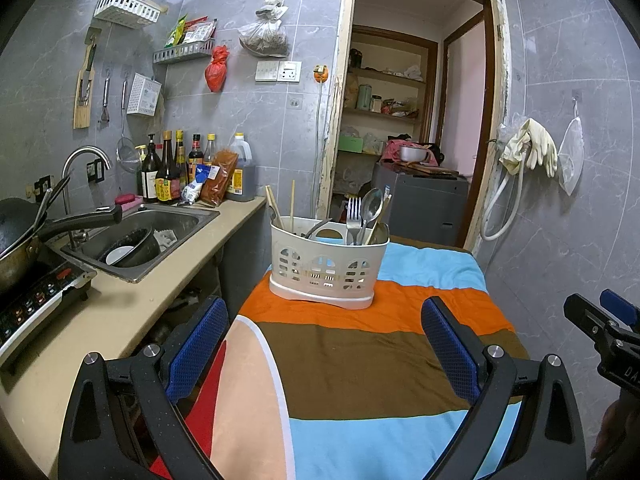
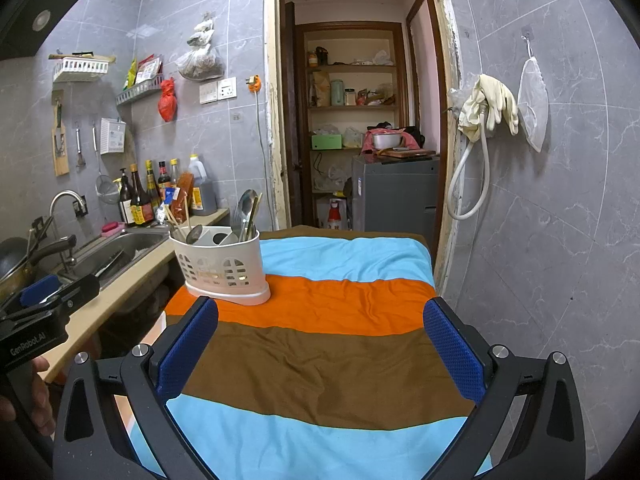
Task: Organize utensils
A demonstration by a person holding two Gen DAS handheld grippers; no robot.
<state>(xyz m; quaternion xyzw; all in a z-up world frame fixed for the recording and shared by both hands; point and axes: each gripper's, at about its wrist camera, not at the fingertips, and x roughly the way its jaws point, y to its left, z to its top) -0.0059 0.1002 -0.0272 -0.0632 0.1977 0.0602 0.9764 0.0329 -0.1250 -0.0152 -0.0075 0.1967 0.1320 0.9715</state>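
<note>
Only the left wrist view shows the fork (image 1: 353,212) in the white cutlery caddy (image 1: 326,266) on the striped cloth (image 1: 360,360). The right wrist view reads "GenRobot.AI" on the left gripper (image 2: 38,300). The right gripper (image 2: 320,354) and left gripper are spread wide and hold nothing.

The cloth (image 2: 344,344) on the bench runs in broad stripes of sky blue, orange and brown. The utensil caddy (image 1: 324,268) is cream-white with arched cut-out windows. Both grippers are black with blue dimpled pads (image 1: 198,354). Grey marbled tiles (image 2: 560,216) cover the wall; a red bag (image 1: 216,70) hangs there.
</note>
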